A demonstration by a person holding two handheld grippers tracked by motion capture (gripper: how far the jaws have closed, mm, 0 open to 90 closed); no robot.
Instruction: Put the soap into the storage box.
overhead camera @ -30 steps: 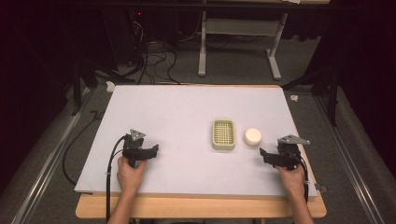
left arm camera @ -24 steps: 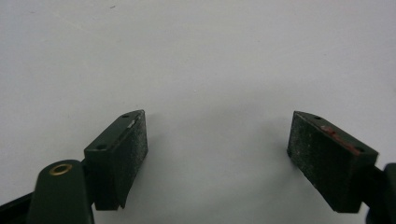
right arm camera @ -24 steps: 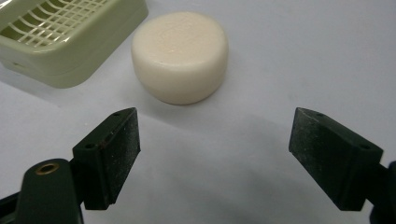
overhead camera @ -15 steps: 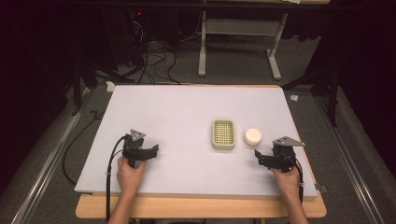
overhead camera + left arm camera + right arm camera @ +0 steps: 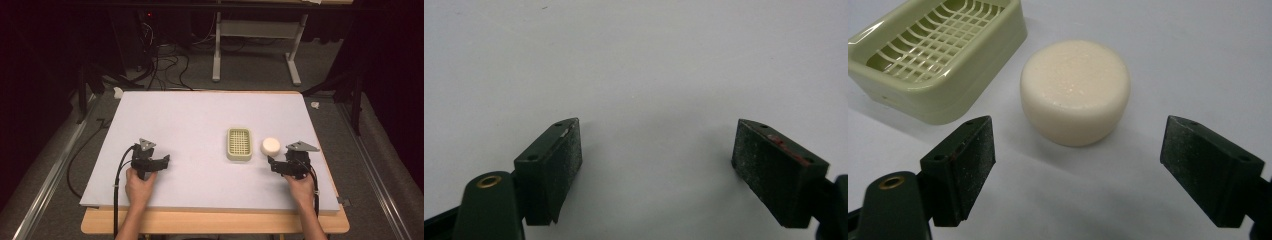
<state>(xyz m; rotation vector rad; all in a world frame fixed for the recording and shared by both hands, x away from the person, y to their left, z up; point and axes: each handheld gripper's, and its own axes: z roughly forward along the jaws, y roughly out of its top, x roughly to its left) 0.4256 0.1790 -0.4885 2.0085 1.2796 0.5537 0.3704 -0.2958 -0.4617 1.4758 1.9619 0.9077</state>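
Note:
A round cream soap bar [image 5: 270, 145] [image 5: 1075, 91] lies on the white table top, just right of a pale green soap dish [image 5: 238, 144] [image 5: 940, 55] with a grid insert. My right gripper [image 5: 272, 165] [image 5: 1078, 170] is open, its jaws spread wide just short of the soap and pointing at it, apart from it. My left gripper [image 5: 166, 161] [image 5: 656, 165] rests at the near left of the table, open, with bare table between its jaws.
The white board [image 5: 200, 120] covers a wooden table whose front edge [image 5: 215, 222] runs near the person's forearms. A black cable [image 5: 117, 190] trails from the left gripper off the front. Beyond the table stand a metal frame [image 5: 255, 45] and floor cables.
My right gripper has slid left and slightly forward toward the soap bar. The left gripper has stayed put.

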